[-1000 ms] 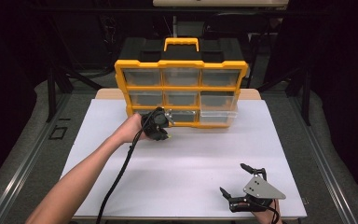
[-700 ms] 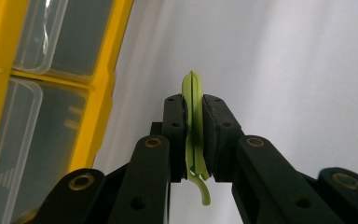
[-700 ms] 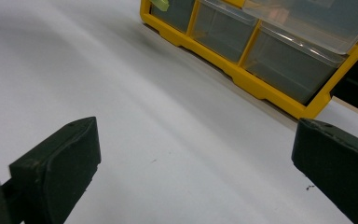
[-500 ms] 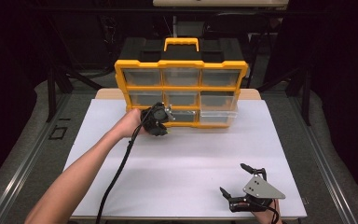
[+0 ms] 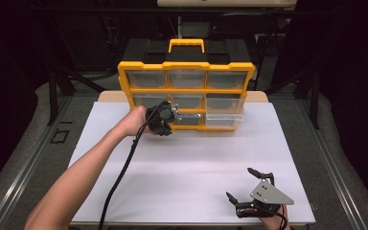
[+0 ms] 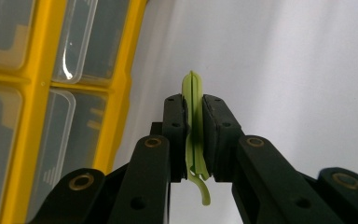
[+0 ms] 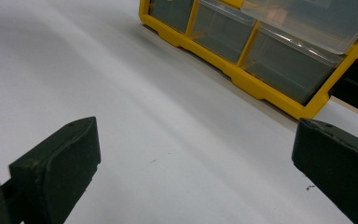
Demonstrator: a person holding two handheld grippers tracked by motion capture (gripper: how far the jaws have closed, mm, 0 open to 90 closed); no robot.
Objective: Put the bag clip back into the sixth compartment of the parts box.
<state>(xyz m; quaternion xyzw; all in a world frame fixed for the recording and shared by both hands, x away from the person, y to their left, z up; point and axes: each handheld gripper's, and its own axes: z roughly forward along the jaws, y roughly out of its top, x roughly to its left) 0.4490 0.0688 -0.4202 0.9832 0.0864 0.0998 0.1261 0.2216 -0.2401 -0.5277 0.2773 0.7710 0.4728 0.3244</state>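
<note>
Overhead forward-down, two close tool-mounted views — organizer [image 5: 187, 91] shared

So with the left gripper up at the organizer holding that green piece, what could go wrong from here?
Two risks stand out.

1. The left gripper pinches the thin green piece edge-on, with its tail curling out below the jaws; it could slip or twist.

2. The yellow organizer stands upright at the far edge of the white board, and one clear drawer is pulled out. A push there might tip or shift it.

The right gripper rests open and far off, so it cannot steady anything.
</note>
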